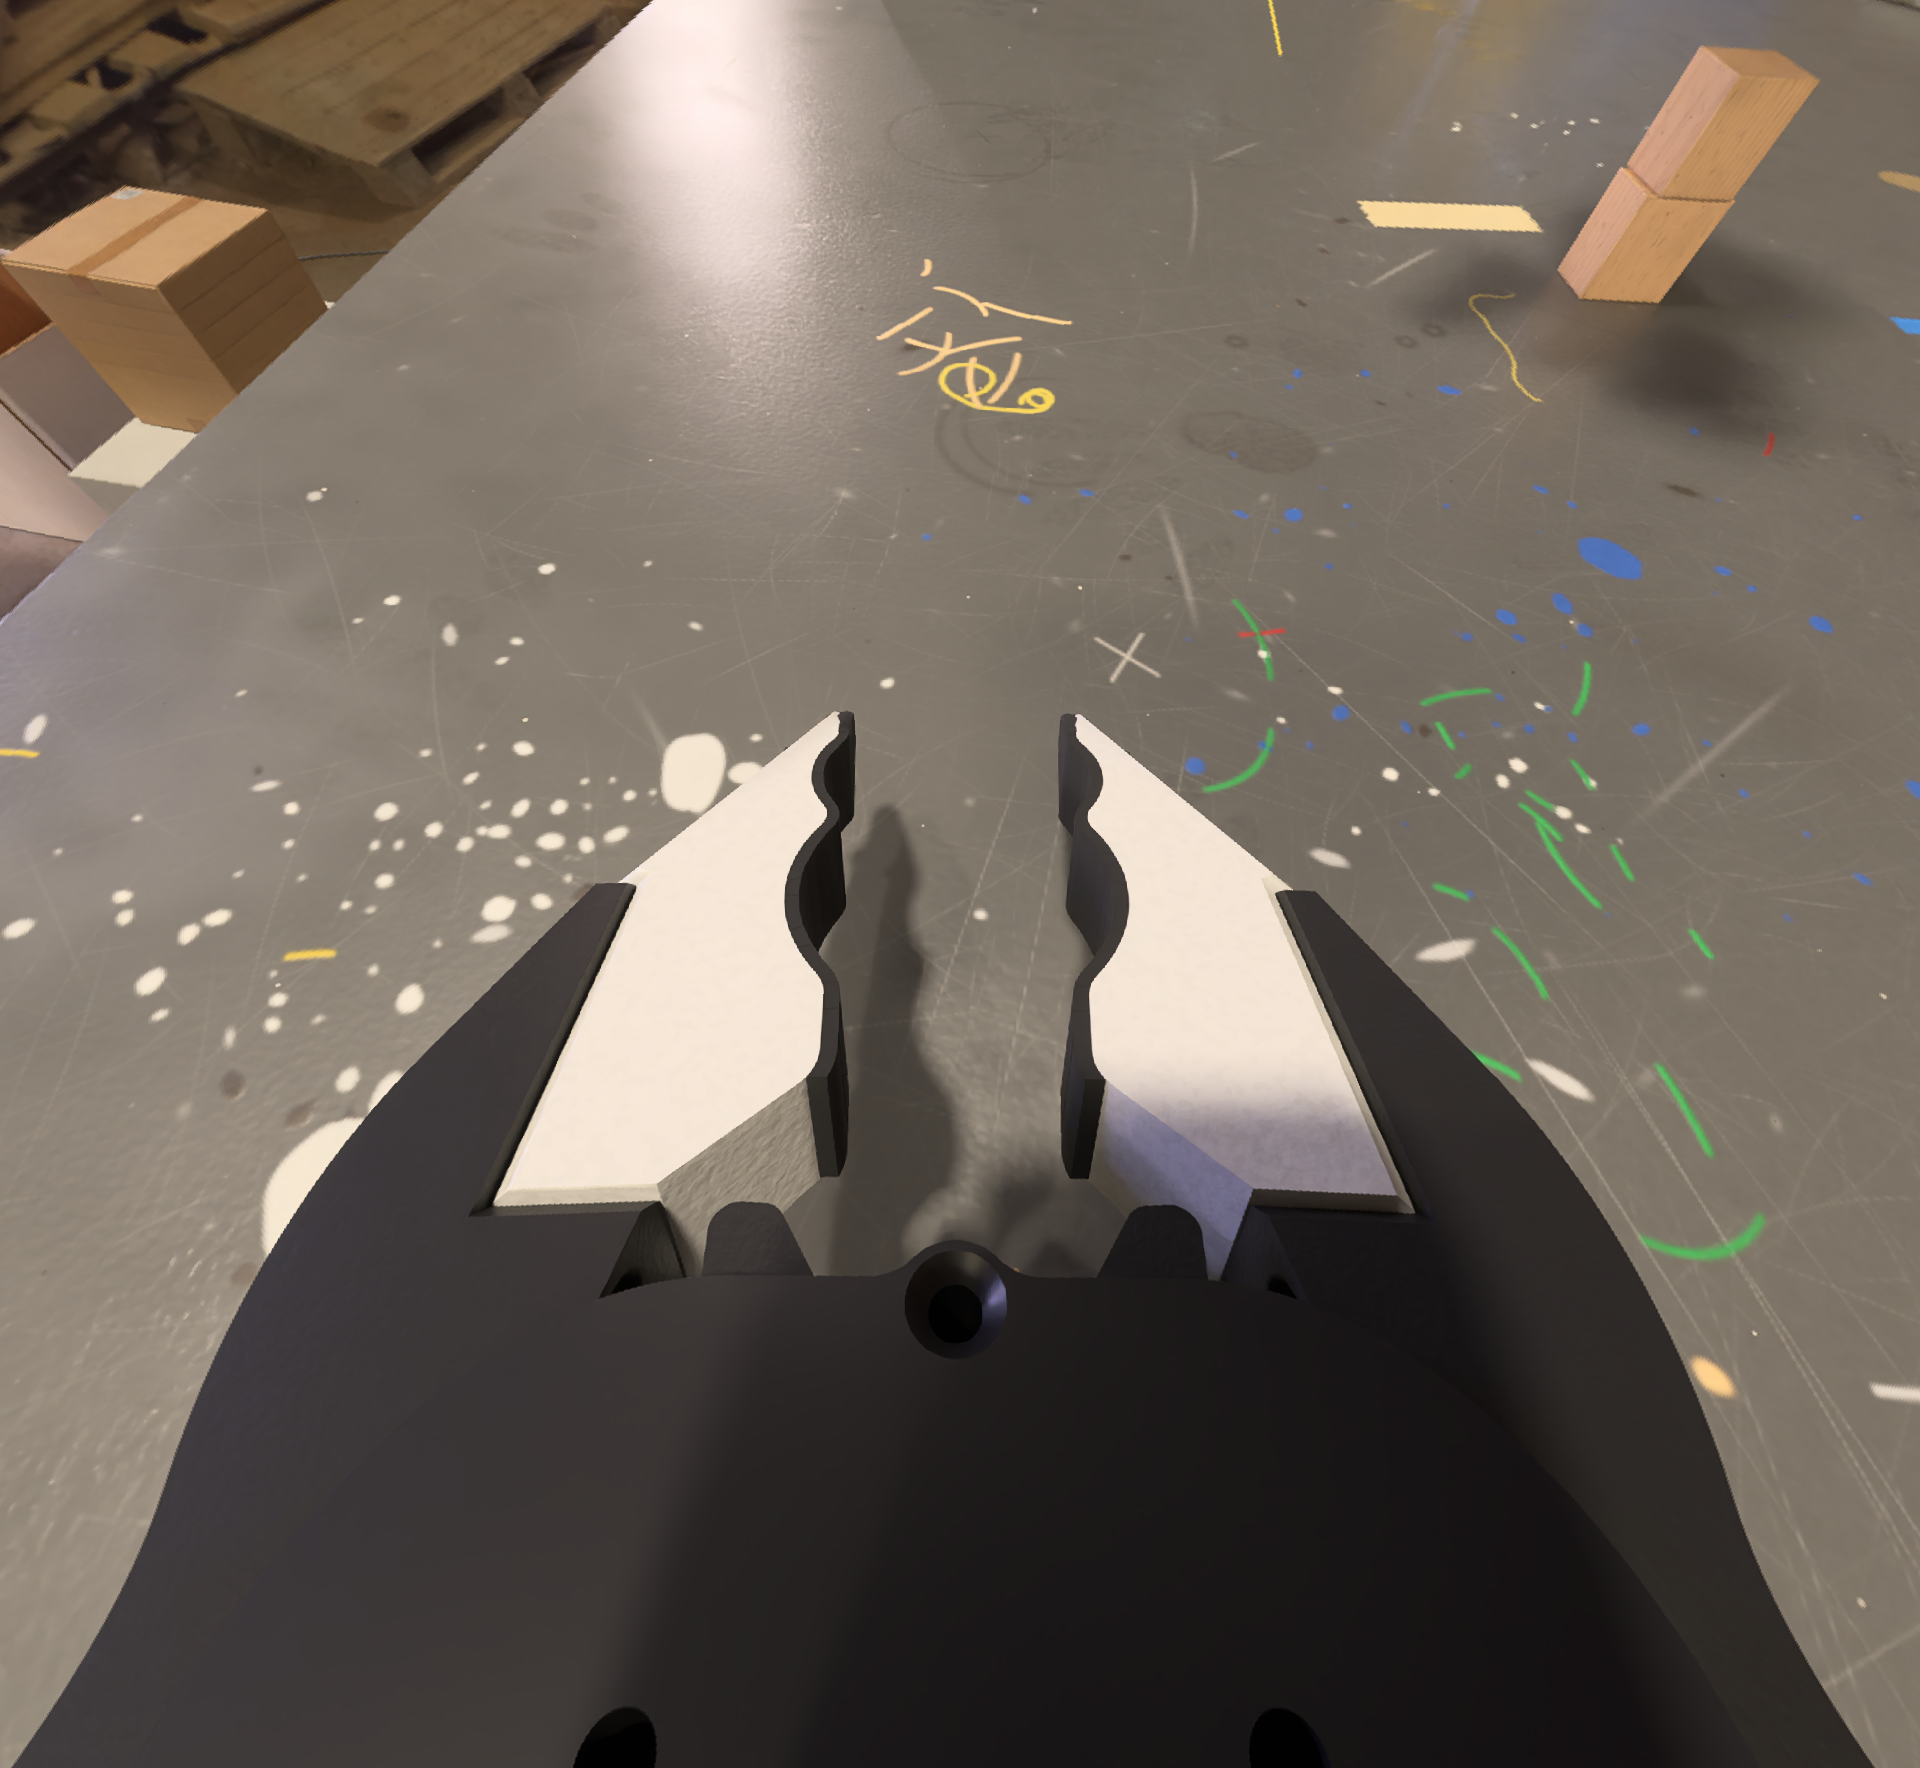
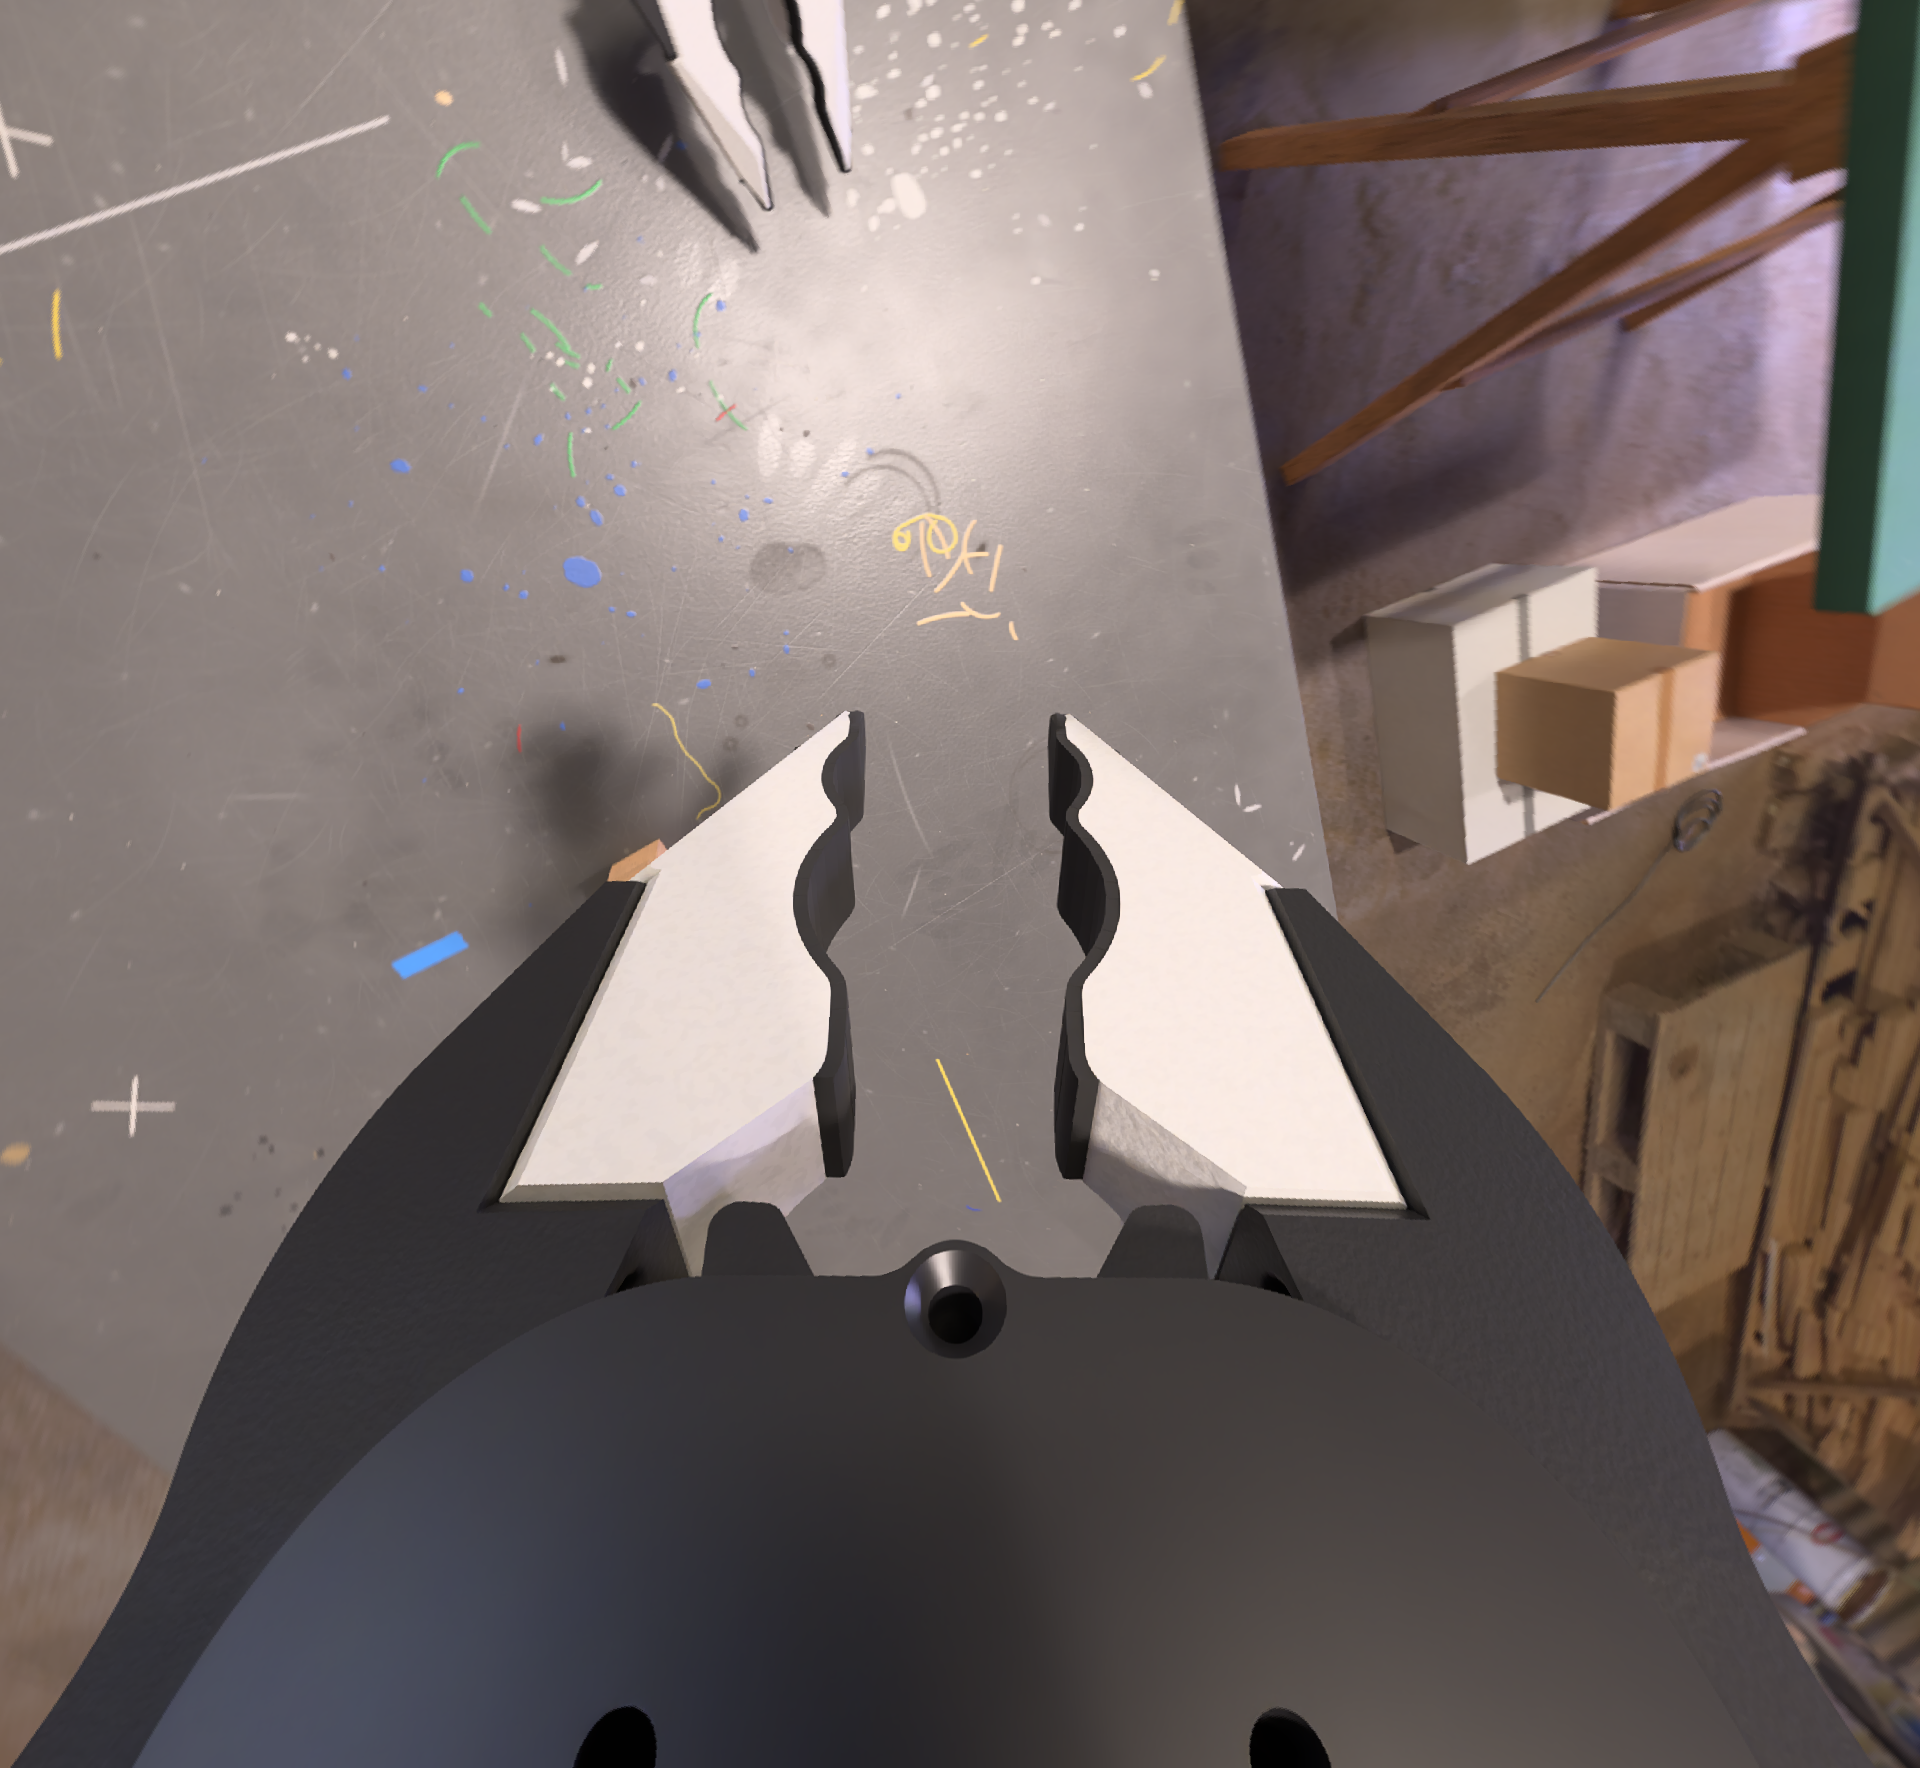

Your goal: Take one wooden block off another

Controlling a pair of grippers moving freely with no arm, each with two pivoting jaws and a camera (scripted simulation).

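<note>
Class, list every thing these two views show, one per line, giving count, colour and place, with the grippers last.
Top block: one, light wood, stacked on the other.
Bottom block: one, light wood, on the table, far right of the left wrist view.
Table: one, grey, paint-flecked.
Tape strip: one, beige, left of the blocks.
Cardboard box: one, brown, off the table's left edge.
Pallets: a pile, brown, on the floor beyond.
Left gripper: one, black and white, open, empty.
Right gripper: one, black and white, open, empty.
</note>
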